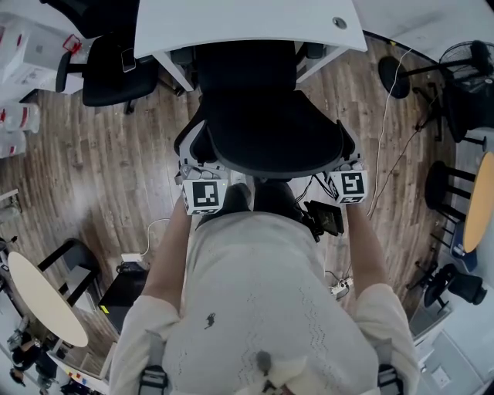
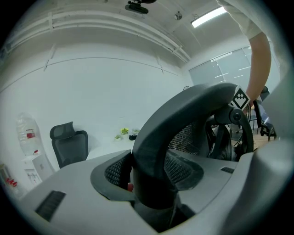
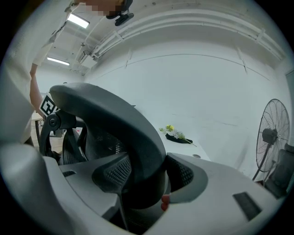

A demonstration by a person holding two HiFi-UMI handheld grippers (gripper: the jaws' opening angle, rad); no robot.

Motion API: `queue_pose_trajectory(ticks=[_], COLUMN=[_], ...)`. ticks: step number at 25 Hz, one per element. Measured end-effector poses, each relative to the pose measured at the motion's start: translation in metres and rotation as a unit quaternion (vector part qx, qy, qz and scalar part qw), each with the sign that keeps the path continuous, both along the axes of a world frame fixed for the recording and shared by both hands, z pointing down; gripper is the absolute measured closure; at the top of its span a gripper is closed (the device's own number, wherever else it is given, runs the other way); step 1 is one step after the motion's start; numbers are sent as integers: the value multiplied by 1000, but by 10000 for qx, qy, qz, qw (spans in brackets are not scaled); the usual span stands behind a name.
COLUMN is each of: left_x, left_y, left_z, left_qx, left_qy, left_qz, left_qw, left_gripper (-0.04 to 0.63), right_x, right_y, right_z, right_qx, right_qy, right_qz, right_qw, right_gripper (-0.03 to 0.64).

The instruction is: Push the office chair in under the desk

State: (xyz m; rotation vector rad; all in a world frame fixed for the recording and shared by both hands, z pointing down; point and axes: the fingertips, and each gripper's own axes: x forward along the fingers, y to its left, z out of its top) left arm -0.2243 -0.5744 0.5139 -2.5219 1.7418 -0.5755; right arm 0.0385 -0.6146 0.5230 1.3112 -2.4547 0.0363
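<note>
The black office chair [image 1: 266,143] stands in front of me with its seat partly beneath the white desk [image 1: 231,23]. Its curved backrest frame [image 2: 183,114] [image 3: 115,114] faces me. My left gripper [image 1: 193,160] [image 2: 151,176] is shut on the frame's left side. The ribbed pads [image 2: 117,172] press on the frame from both sides. My right gripper [image 1: 349,160] [image 3: 147,176] grips the right side the same way, with its pads [image 3: 183,174] against the frame. Both marker cubes sit just behind the backrest, on either side of my body.
A second black chair [image 1: 116,65] [image 2: 69,144] stands at the left of the desk. A floor fan [image 1: 463,62] [image 3: 271,137], stands and cables [image 1: 386,154] crowd the right. A round table [image 1: 42,297] and a black box [image 1: 127,289] sit behind me on the left.
</note>
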Motion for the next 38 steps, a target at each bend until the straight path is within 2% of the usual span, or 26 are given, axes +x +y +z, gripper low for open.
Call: queue_pose_trajectory(ticks=[7,24,32,38], left_x=[9,26,25,25], left_y=[-6,-25,-15,-1], left_z=[-1,-3,5,-1], left_qx=[-33,229,142,284], left_qy=[20,-68,-87,-11], left_qz=[-84,-111,-161,-124], left_qw=[10000,9997,9997,9995], left_gripper=[357,357,357,356], right_x=[8,20,23,22], right_y=[-11,-29,-20,-6], right_z=[0,6,9,4], right_qx=[46,134,124,172], right_qy=[41,38,47,-20], right_qz=[-72,-122,-156,-139], right_qw=[10000,9998,9998,9998], right_gripper=[368,370,370,368])
